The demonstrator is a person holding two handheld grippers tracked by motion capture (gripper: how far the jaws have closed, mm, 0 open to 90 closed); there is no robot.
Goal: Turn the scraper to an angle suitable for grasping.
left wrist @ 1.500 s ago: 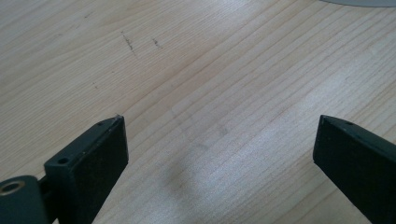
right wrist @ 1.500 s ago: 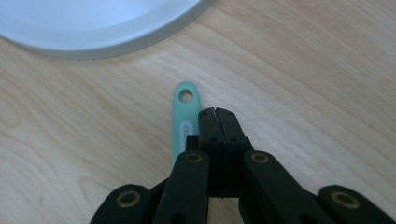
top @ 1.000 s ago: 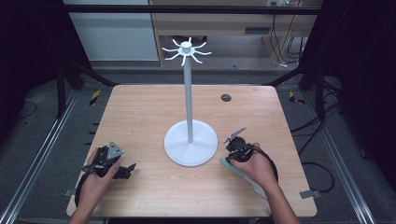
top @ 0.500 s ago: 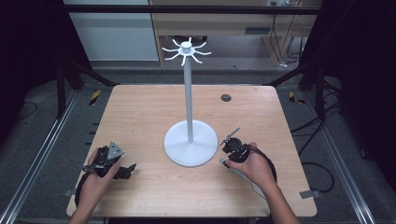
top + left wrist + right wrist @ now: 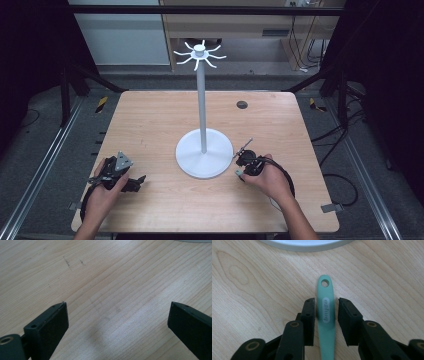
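A green utensil handle [image 5: 325, 312] with a hang hole at its tip lies flat on the wooden table [image 5: 150, 125]; a bit of it [image 5: 239, 173] peeks out beside the right hand. My right gripper [image 5: 326, 301] straddles it just short of the white stand's base [image 5: 304, 243]. Its jaws have just been closing, and a thin gap remains on each side of the handle. The stand [image 5: 204, 152] has a tall pole topped by a ring of hooks [image 5: 200, 52]. My left gripper [image 5: 115, 315] rests near the table's front left with its jaws wide open over bare wood.
A small dark round grommet [image 5: 242, 104] sits in the tabletop behind the stand on the right. Black frame rails run along both sides of the table. Cables trail from both grippers off the front edge.
The right gripper has edged slightly left and toward the front edge beside the stand's base. The left hand has kept still.
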